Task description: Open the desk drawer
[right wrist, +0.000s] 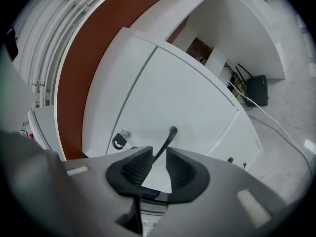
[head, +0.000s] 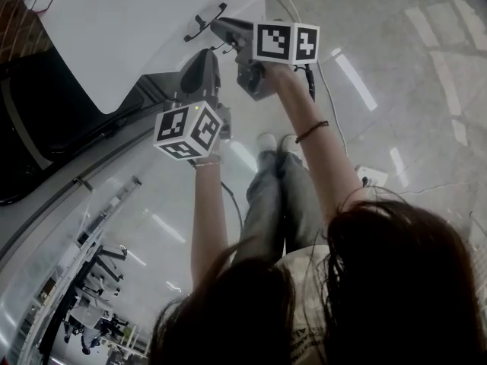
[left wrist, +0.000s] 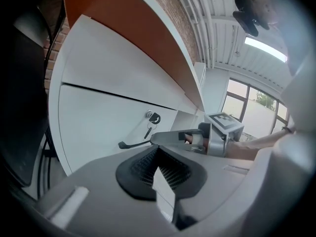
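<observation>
The white drawer unit (head: pixel 137 29) stands at the upper left of the head view, with a thin black handle (head: pixel 204 23) on its front. My right gripper (head: pixel 218 26) points at that handle. In the right gripper view the handle (right wrist: pixel 168 138) runs up between the two pads of my right gripper (right wrist: pixel 158 154), which stands open with a gap on either side of the bar. A lock with a key (right wrist: pixel 120 139) sits left of the handle. My left gripper (head: pixel 207 58) hangs lower, short of the drawer front (left wrist: pixel 108 122). Its jaws (left wrist: pixel 158 149) are shut on nothing.
Under the desk to the right sit a black box (right wrist: pixel 257 90) and cables. A cable (head: pixel 335 105) and a white power strip (head: pixel 373 175) lie on the glossy floor. The person's legs and shoes (head: pixel 274 143) are below the grippers. Something black (head: pixel 30 128) stands at the left.
</observation>
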Available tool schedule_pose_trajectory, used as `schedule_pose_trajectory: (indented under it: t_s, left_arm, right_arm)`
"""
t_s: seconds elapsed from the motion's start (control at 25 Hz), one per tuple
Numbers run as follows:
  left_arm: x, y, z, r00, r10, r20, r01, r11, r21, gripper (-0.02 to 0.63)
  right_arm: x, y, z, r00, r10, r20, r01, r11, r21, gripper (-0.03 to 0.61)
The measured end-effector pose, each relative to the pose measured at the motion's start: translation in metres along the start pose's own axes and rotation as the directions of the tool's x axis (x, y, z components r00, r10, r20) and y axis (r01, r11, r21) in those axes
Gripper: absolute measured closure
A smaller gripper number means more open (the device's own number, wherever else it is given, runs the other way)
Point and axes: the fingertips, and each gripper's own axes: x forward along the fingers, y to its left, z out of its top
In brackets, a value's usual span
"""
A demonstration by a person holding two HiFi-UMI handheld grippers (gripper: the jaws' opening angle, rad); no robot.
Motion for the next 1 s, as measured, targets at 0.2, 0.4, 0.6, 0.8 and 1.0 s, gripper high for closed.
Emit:
schedule_pose_trajectory:
  t_s: [0.2,0.4,0.6,0.8,1.0]
  left_arm:
    - [0.002,0.004,-0.006,0.999,0.044,0.032,-0.045,0.998,0.033,0.615]
    - [0.001,0.012,-0.01,0.995,0.086,0.058,-0.089,0.995,0.046,0.615]
    - [-0.001,0.018,-0.012,0.991,0.113,0.078,-0.117,0.992,0.053,0.615]
    - [0.0,0.018,-0.01,0.987,0.124,0.098,-0.131,0.989,0.069,0.615]
    - [-0.001,0.018,-0.012,0.986,0.122,0.111,-0.131,0.988,0.076,0.617]
  right_arm:
    - [0.005,-0.01,-0.003,1.0,0.015,0.013,-0.016,0.999,0.048,0.506]
    - [0.009,-0.011,-0.003,0.997,0.071,0.044,-0.076,0.99,0.116,0.506]
    - [0.012,-0.004,0.002,0.987,0.132,0.088,-0.145,0.975,0.167,0.506]
    - [0.015,-0.004,0.006,0.984,0.145,0.106,-0.164,0.966,0.199,0.508]
    - [0.017,-0.007,0.007,0.981,0.14,0.137,-0.171,0.952,0.252,0.529]
